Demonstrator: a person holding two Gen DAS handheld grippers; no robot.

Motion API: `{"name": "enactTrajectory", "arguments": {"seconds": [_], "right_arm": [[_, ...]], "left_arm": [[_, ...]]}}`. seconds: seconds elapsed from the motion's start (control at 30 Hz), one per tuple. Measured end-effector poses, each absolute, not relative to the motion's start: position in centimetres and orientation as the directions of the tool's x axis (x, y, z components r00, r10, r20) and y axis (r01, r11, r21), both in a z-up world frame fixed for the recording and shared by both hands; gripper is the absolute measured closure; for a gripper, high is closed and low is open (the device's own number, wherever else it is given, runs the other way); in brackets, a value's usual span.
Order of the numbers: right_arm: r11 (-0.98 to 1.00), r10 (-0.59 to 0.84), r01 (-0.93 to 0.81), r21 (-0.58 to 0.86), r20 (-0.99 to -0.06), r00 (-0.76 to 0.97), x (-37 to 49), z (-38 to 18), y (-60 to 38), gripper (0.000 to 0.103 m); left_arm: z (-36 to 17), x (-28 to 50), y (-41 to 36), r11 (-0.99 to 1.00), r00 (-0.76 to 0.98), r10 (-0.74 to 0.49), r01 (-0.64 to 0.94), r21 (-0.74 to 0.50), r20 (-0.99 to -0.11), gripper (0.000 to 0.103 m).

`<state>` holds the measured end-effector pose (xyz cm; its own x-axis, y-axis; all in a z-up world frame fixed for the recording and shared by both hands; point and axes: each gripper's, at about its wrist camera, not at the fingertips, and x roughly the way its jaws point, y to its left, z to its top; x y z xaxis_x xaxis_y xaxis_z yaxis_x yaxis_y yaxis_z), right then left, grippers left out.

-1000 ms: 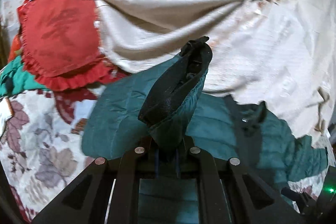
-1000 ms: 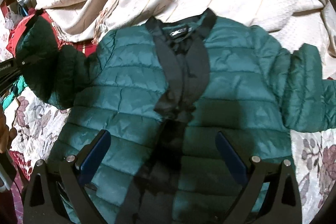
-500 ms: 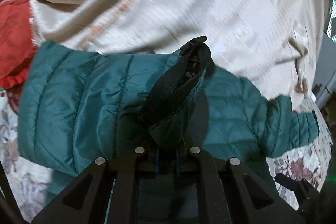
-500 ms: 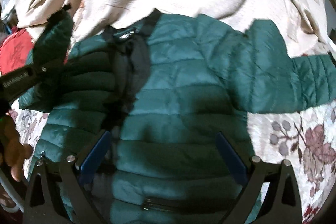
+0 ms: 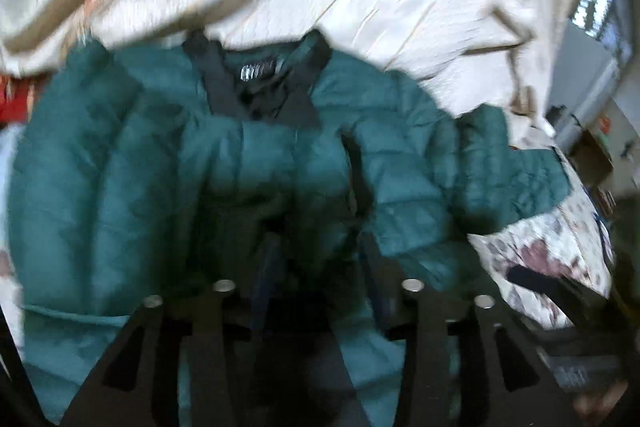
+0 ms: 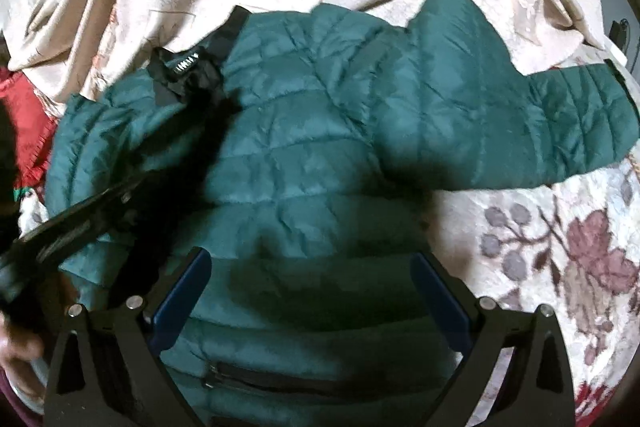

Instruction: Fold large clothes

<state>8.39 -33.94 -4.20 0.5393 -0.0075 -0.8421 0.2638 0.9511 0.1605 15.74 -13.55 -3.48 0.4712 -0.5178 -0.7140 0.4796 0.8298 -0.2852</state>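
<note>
Left sleeve lies folded across the jacket [image 6: 304,155]!
Left gripper [image 5: 320,259] jaws opening around sleeve fabric; right gripper [image 6: 308,291] spread wide, empty, near hem.

Left wrist view motion-blurred throughout; collar label [image 5: 259,71] on jacket [image 5: 120,187] unreadable. Left gripper [image 5: 320,267] fingertips dark, smeared, jaws opening; can't tell if sleeve fabric betw. them. Jacket hem cut off by near edge, both views. Red cloth [image 6: 28,131] cropped at left edge. Clutter far right [image 5: 592,147] too blurred to ID.
</note>
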Motion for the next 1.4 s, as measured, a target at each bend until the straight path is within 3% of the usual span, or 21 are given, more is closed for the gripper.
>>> {"name": "enactTrajectory", "arguments": {"seconds": [0.13,0.4,0.47,0.5,0.53,0.6,0.77,0.97,1.07,1.13,1.17,1.27,1.4], "right_arm": [[0.940,0.057,0.246,0.235,-0.823,0.566,9.7,-4.1,-32.5,0.001],[0.949,0.070,0.222,0.222,-0.841,0.537,16.1,-7.5,-29.6,0.002],[0.954,0.098,0.195,0.227,-0.853,0.513,18.2,-9.1,-29.0,0.027],[0.954,0.117,0.186,0.237,-0.861,0.495,18.8,-9.7,-28.7,0.055],[0.952,0.142,0.171,0.255,-0.861,0.489,19.3,-9.8,-28.3,0.070],[0.964,0.123,0.139,0.226,-0.846,0.518,19.3,-8.6,-27.6,0.082],[0.988,-0.067,0.149,0.046,-0.737,0.672,18.5,-3.6,-28.1,0.084],[0.958,-0.215,0.282,-0.050,-0.777,0.592,21.4,-7.4,-32.0,0.083],[0.961,-0.191,0.276,-0.030,-0.792,0.579,21.8,-7.9,-32.4,0.070],[0.958,-0.190,0.286,-0.015,-0.780,0.597,21.0,-6.5,-32.4,0.039],[0.956,-0.188,0.292,0.000,-0.766,0.615,20.5,-5.9,-32.4,0.034],[0.966,-0.143,0.255,0.047,-0.725,0.674,18.5,-3.8,-31.4,0.030],[0.993,0.017,0.079,0.093,-0.748,0.664,18.4,-4.1,-28.4,0.030]], "left_arm": [[-0.7,13.6,-9.6,0.833,0.521,-0.514,0.491,-0.254,-0.681,0.068],[-1.9,15.1,0.7,0.967,0.668,-0.247,0.217,-0.133,-0.702,0.068],[-2.8,16.2,2.7,0.979,0.666,-0.202,0.148,-0.138,-0.718,0.068],[-3.3,16.6,3.2,0.982,0.664,-0.191,0.129,-0.141,-0.723,0.068],[-3.7,17.0,3.6,0.984,0.661,-0.178,0.110,-0.141,-0.729,0.068],[-4.7,17.9,4.3,0.985,0.655,-0.166,0.081,-0.150,-0.737,0.068],[-7.5,20.0,3.5,0.985,0.616,-0.165,0.062,-0.161,-0.770,0.068],[-8.8,20.5,2.0,0.986,0.592,-0.157,0.052,-0.157,-0.790,0.068],[-7.4,20.4,1.9,0.987,0.624,-0.151,0.057,-0.148,-0.767,0.068],[-6.5,20.3,1.7,0.989,0.652,-0.144,0.064,-0.135,-0.744,0.068],[-6.0,20.4,1.4,0.989,0.667,-0.141,0.068,-0.129,-0.732,0.068],[-5.7,20.8,0.2,0.988,0.684,-0.151,0.082,-0.130,-0.714,0.068],[-6.7,21.7,-2.1,0.987,0.682,-0.158,0.096,-0.127,-0.714,0.068]]}}
